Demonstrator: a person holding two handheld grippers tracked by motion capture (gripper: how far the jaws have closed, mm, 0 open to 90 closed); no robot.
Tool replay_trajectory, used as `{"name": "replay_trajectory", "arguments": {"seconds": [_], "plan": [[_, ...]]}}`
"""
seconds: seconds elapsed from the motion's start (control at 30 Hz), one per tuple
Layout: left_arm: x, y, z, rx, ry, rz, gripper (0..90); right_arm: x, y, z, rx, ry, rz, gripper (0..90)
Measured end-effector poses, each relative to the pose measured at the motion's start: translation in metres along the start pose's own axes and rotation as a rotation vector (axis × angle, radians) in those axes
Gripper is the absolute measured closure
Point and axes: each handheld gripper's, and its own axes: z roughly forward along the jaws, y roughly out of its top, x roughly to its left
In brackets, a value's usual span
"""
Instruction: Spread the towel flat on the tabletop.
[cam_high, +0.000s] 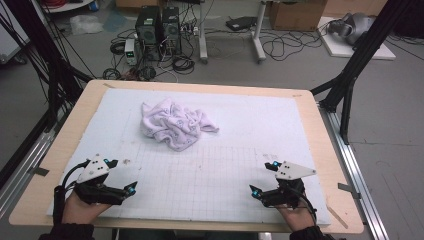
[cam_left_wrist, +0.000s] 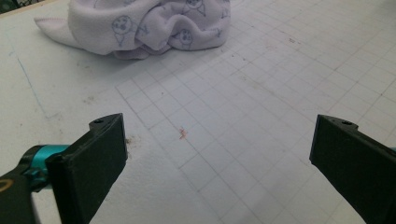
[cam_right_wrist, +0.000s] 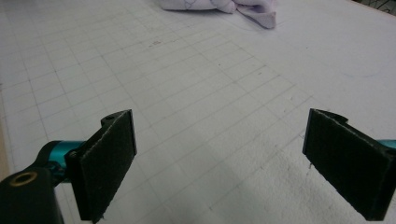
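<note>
a light wooden table (cam_high: 60, 145) is seen from above, covered almost to its edges by a white foam mat printed with a faint square grid (cam_high: 215, 175). on the far left part of that mat a crumpled white towel with small blue cartoon figures (cam_high: 176, 122) is found lying in a loose heap, well apart from both grippers. in the left gripper view the same towel (cam_left_wrist: 149, 23) is seen at the top, beyond bare grid; in the right gripper view only its edge (cam_right_wrist: 219, 5) is caught at the top.

the left gripper (cam_high: 126, 176) is held low over the near left corner of the mat, jaws spread wide, nothing between them. the right gripper (cam_high: 264, 177) is held over the near right corner, jaws likewise spread wide and empty. each is gripped from below by a hand at the near edge.

a small reddish mark (cam_left_wrist: 182, 134) is noted on the mat ahead of the left gripper.
</note>
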Motion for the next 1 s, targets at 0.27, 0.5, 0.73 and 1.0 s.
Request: {"name": "replay_trajectory", "arguments": {"seconds": [0.27,0.5,0.73,1.0], "plan": [[-0.0005,-0.0007,-0.0005,-0.004,-0.001,-0.001,4.5,0.001,0.0002,-0.0006,-0.003,-0.001,-0.002,8.9],[0.0004,-0.001,-0.0003,-0.009,0.0,-0.002,4.5,0.0012,0.0003,-0.0008,-0.008,-0.005,-0.003,8.9],[0.0005,-0.0017,0.0012,-0.007,-0.001,-0.003,4.5,0.0009,0.0004,-0.0004,-0.013,0.002,-0.005,8.9],[-0.0002,-0.0017,0.0019,-0.009,0.003,-0.009,4.5,0.0005,0.004,0.0026,-0.019,0.01,0.002,8.9]]}}
